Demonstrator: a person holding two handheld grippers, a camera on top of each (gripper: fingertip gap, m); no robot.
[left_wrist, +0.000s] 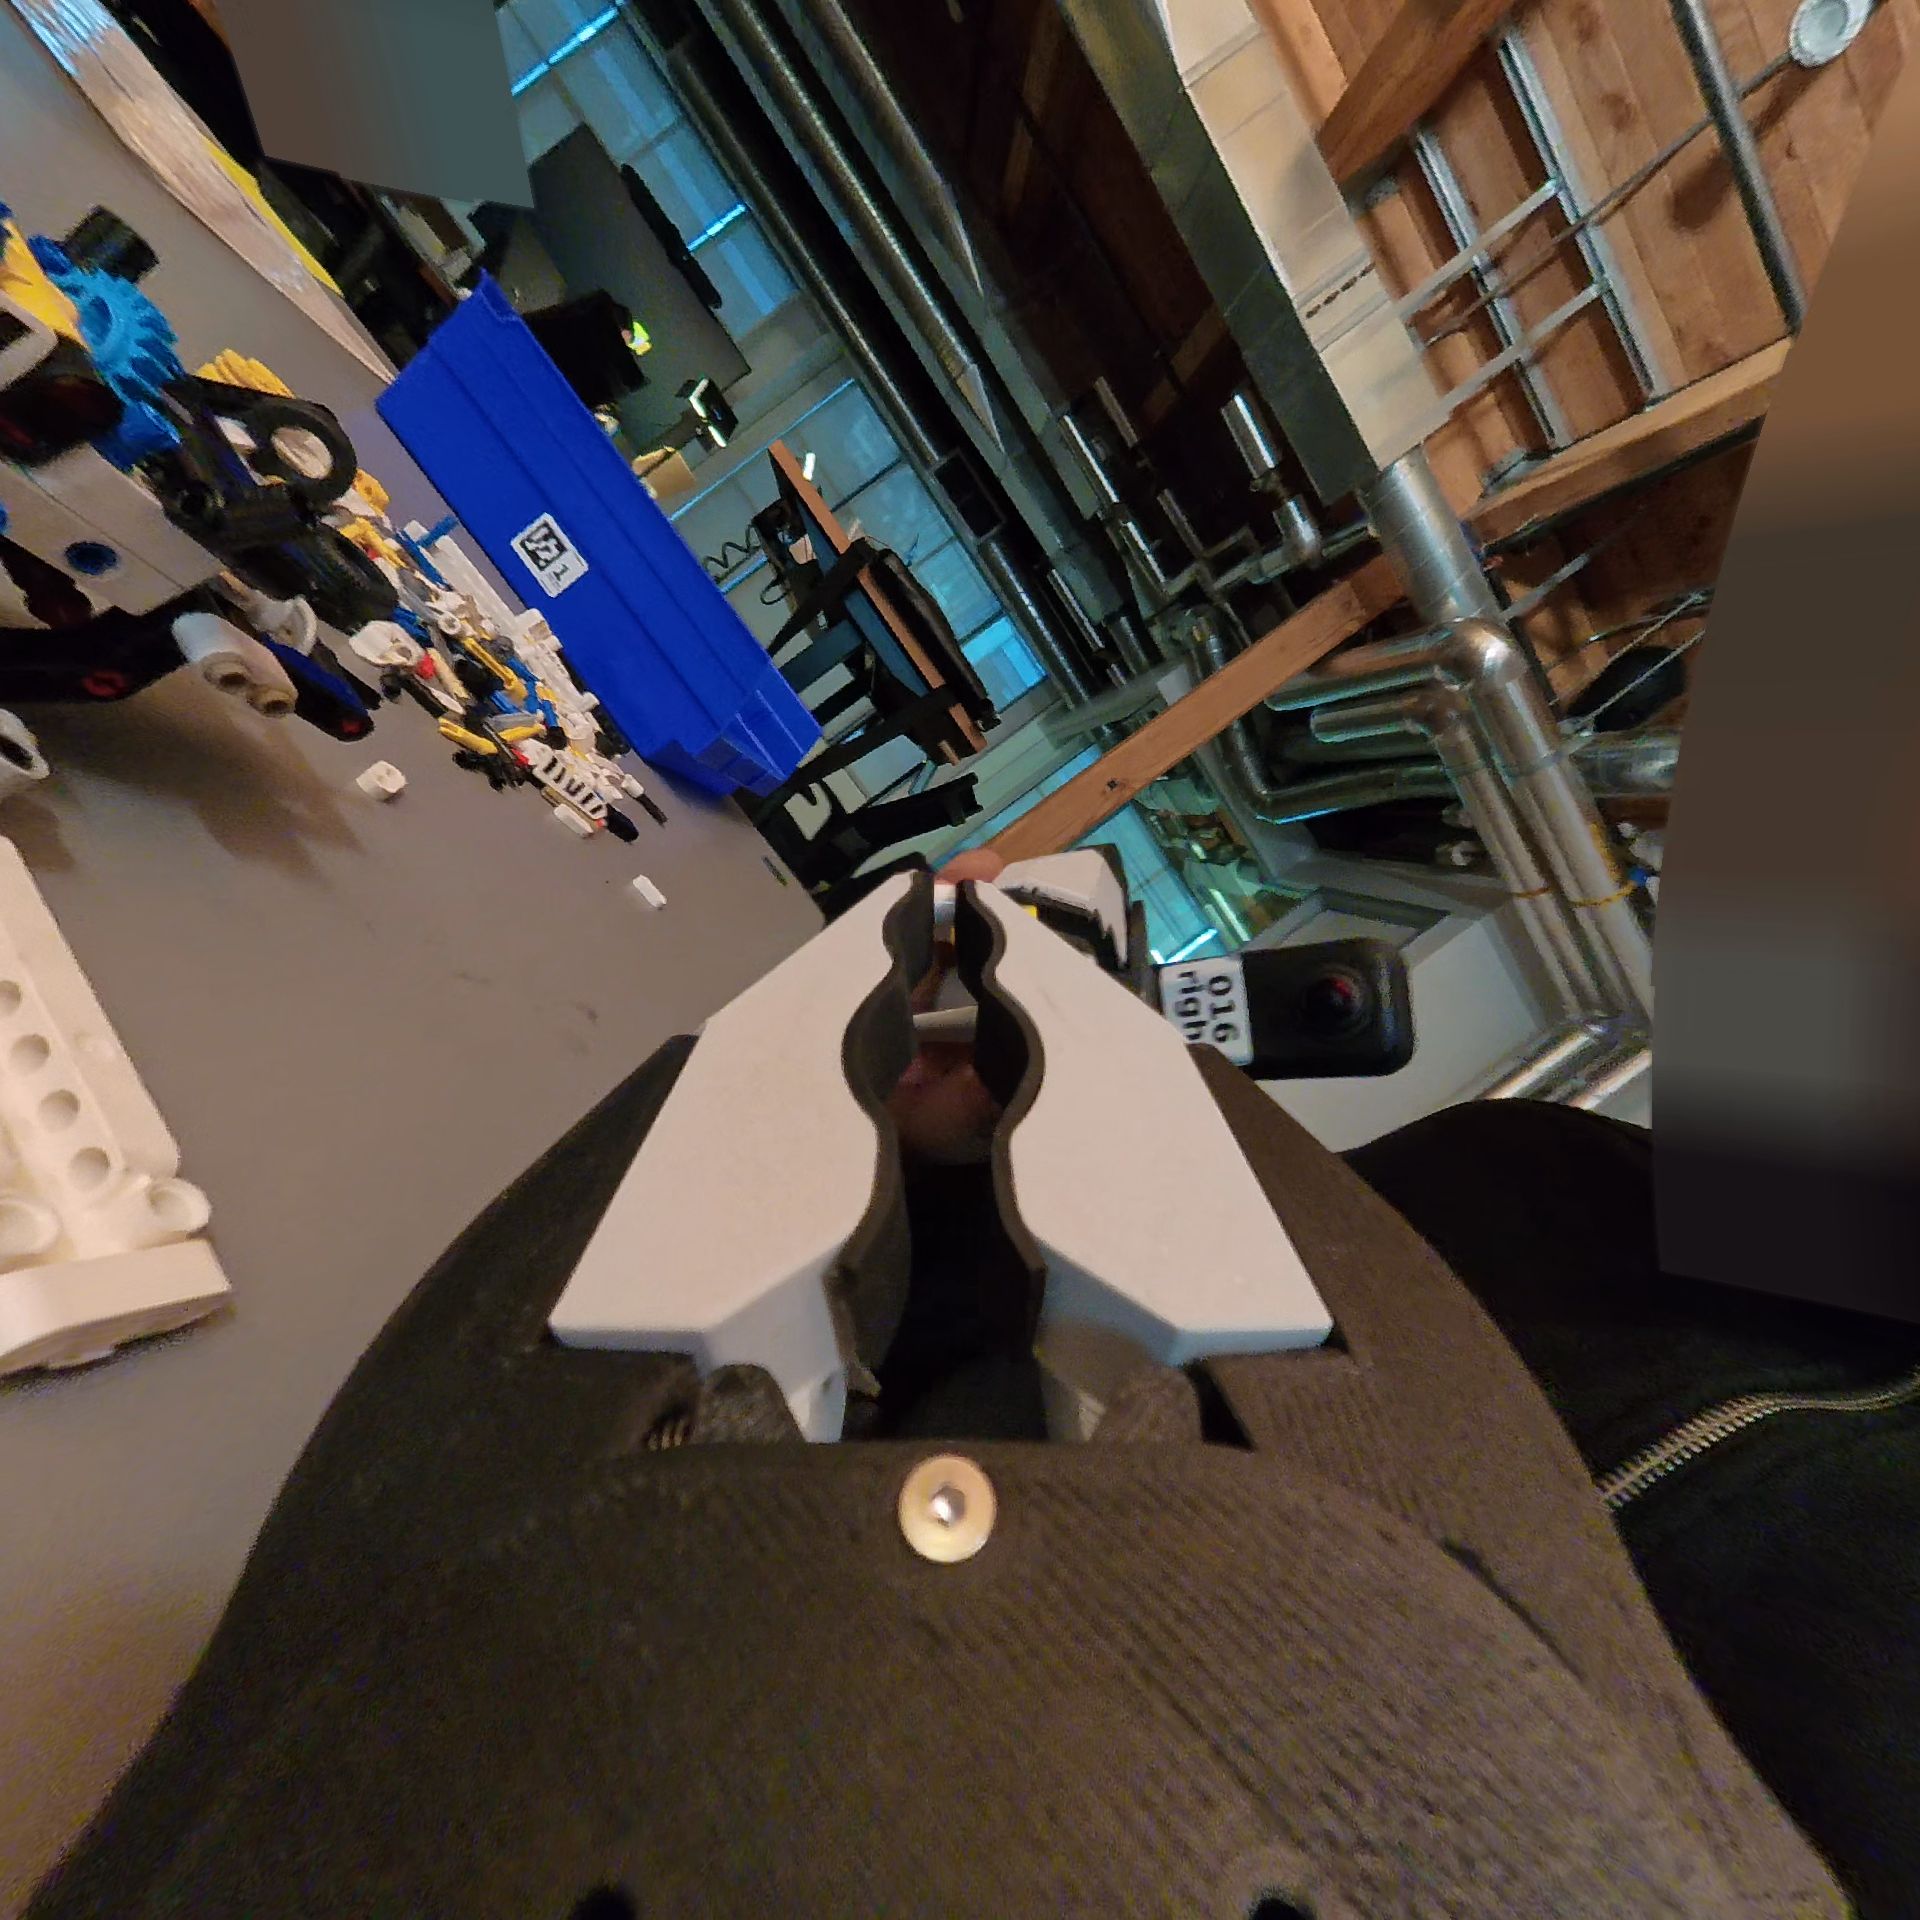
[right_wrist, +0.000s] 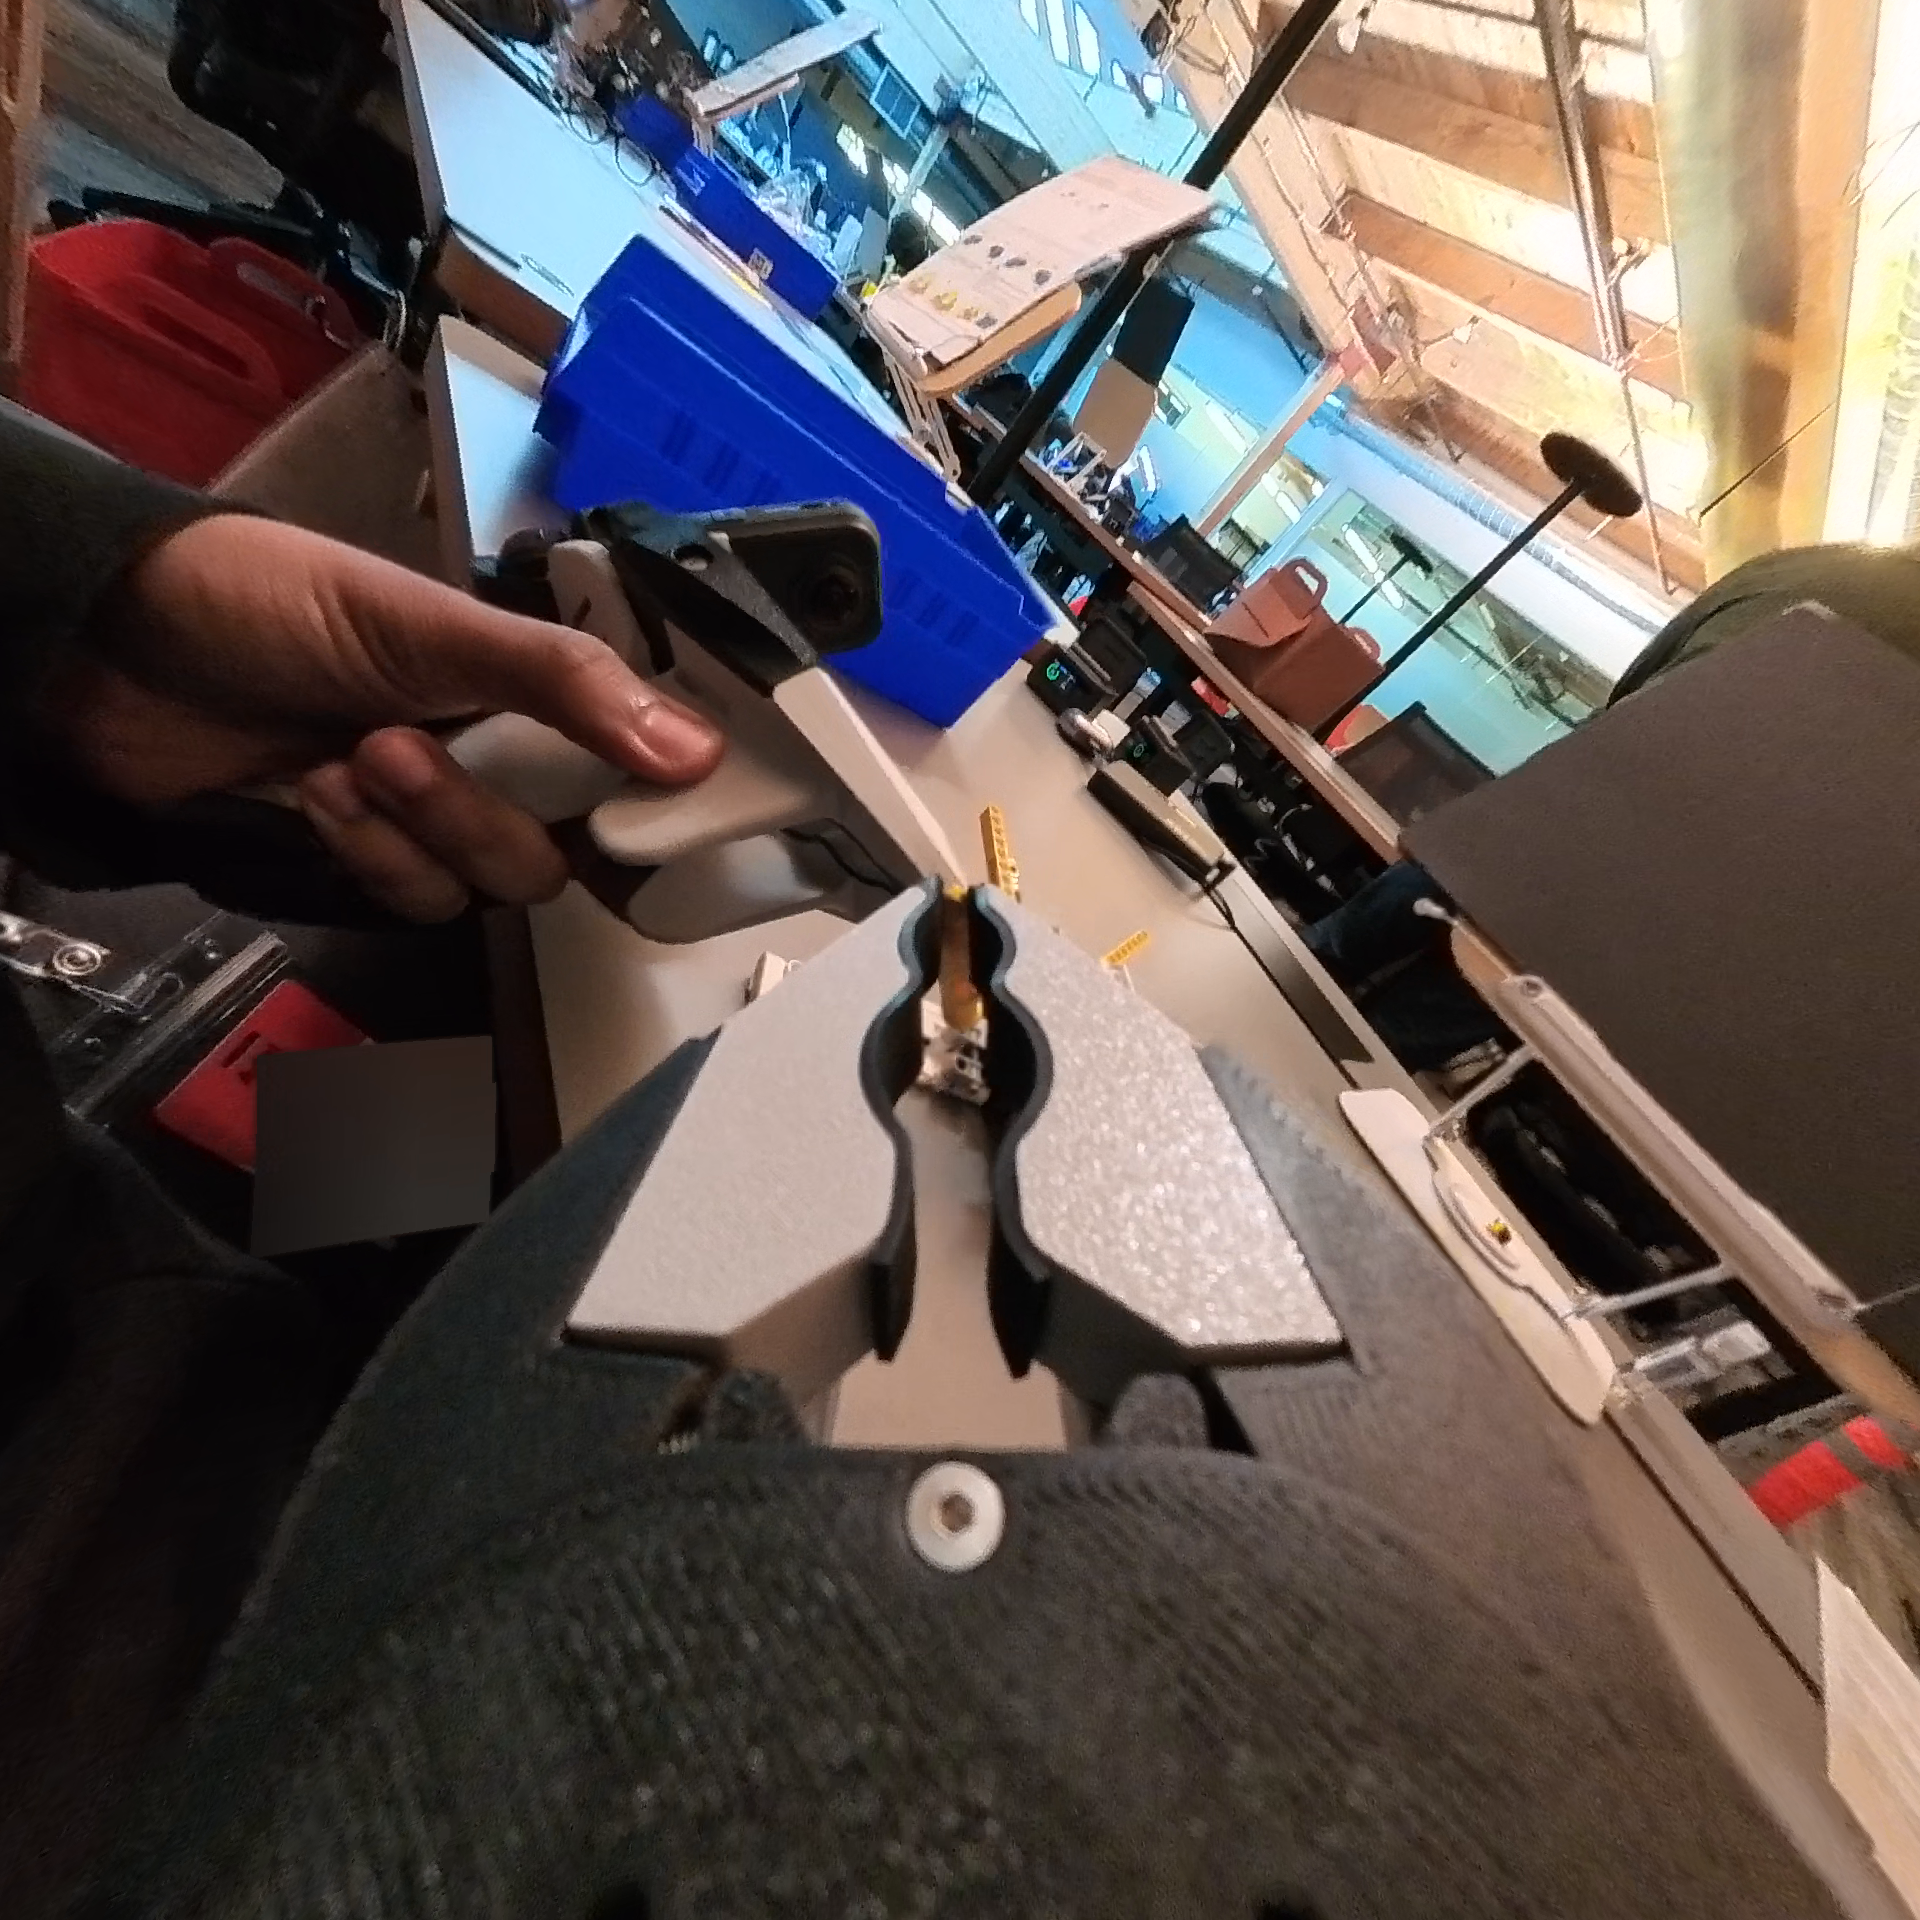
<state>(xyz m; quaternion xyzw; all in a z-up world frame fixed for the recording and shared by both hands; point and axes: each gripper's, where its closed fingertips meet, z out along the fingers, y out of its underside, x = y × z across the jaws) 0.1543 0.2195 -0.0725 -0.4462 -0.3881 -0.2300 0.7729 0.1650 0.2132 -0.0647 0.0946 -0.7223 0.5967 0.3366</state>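
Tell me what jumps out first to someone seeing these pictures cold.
In the right wrist view, the right gripper is shut on a slim yellow piece, with a hand on the left gripper's handle to the left. In the left wrist view, a pile of small building parts lies beside a blue bin.

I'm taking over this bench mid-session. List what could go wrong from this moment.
1. The right gripper pinches a thin yellow piece at the very fingertips; it might twist or slip out.
2. Both grippers hang off the table edge, so anything dropped likely falls to the floor.
3. The left gripper sits close to the right; they could knock together.
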